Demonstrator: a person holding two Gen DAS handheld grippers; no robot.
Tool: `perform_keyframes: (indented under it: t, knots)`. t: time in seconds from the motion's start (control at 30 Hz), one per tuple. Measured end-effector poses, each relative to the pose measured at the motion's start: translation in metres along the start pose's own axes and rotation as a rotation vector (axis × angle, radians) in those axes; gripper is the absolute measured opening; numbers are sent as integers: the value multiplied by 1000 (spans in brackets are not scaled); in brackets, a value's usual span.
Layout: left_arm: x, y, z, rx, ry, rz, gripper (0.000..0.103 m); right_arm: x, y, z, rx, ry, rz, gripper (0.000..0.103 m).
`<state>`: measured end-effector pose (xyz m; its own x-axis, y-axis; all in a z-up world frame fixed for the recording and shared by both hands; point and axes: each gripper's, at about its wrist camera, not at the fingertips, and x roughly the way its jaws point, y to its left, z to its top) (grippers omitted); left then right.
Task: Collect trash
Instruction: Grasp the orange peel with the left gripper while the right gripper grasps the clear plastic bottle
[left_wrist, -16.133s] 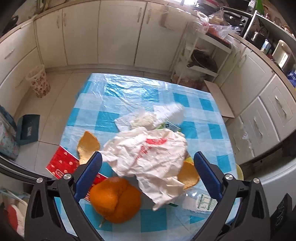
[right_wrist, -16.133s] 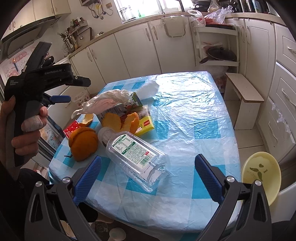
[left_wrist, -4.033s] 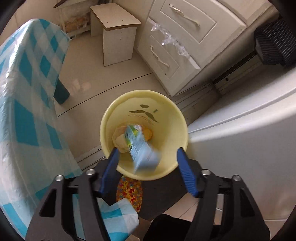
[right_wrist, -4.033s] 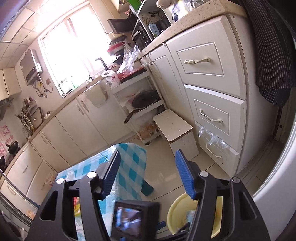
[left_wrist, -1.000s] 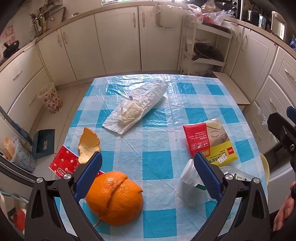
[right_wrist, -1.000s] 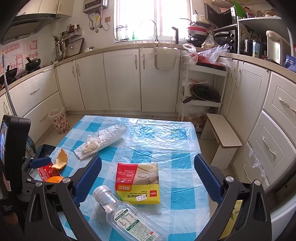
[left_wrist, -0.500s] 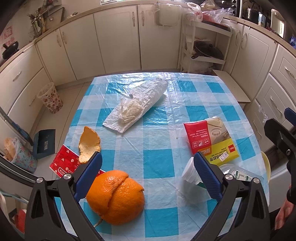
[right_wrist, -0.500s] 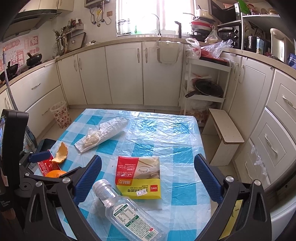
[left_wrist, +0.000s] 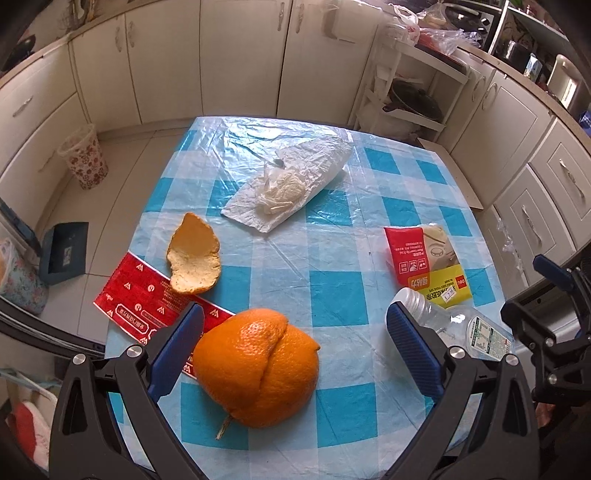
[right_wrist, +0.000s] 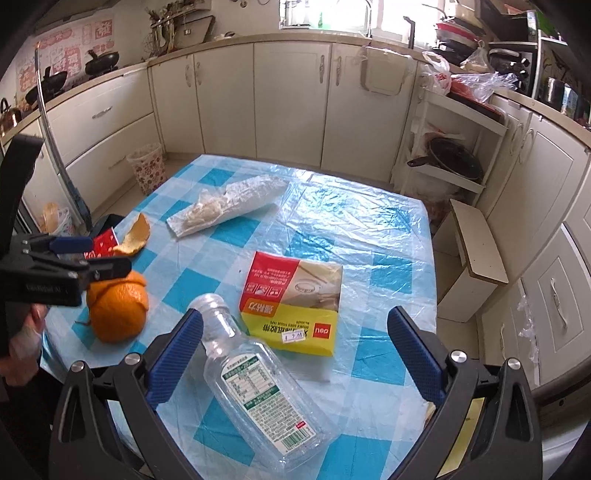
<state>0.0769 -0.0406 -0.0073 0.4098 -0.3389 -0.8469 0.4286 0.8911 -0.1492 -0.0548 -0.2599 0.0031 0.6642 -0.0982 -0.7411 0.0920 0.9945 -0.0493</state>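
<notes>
Trash lies on the blue-checked table (left_wrist: 332, 302). An orange with split peel (left_wrist: 258, 369) sits close below my open left gripper (left_wrist: 295, 321), between its blue fingers and untouched. A loose peel piece (left_wrist: 194, 254) rests on a red wrapper (left_wrist: 140, 299). A white plastic bag (left_wrist: 291, 184) lies further back. My right gripper (right_wrist: 295, 343) is open above a clear plastic bottle (right_wrist: 258, 384) lying on its side, its cap end by the left finger. A red and yellow packet (right_wrist: 295, 299) lies just beyond the bottle. The left gripper (right_wrist: 92, 254) hovers over the orange (right_wrist: 118, 306).
A yellow bin (right_wrist: 461, 435) shows on the floor behind my right finger. A low wooden stool (right_wrist: 476, 240) stands right of the table. A patterned waste basket (right_wrist: 146, 171) stands by the far-left cabinets. Cabinets ring the room.
Both grippers have come lower and closer to the table edge. The orange now sits between the left fingers, and the bottle fills more of the right wrist view.
</notes>
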Motion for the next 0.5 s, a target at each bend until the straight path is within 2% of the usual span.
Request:
perform_keyframes:
  t: [0.13, 0.23, 0.33, 0.5]
  knots:
    - [-3, 12, -4, -6, 10, -8, 95, 8, 6, -11, -63, 50, 17, 96]
    - [-3, 13, -9, 34, 24, 9, 95, 16, 9, -19, -102, 82, 16, 96]
    - [0, 11, -17, 96, 41, 56, 95, 24, 10, -24, -124, 108, 8, 96]
    - [7, 14, -27, 156, 62, 168, 95, 28, 10, -24, -102, 111, 53, 96]
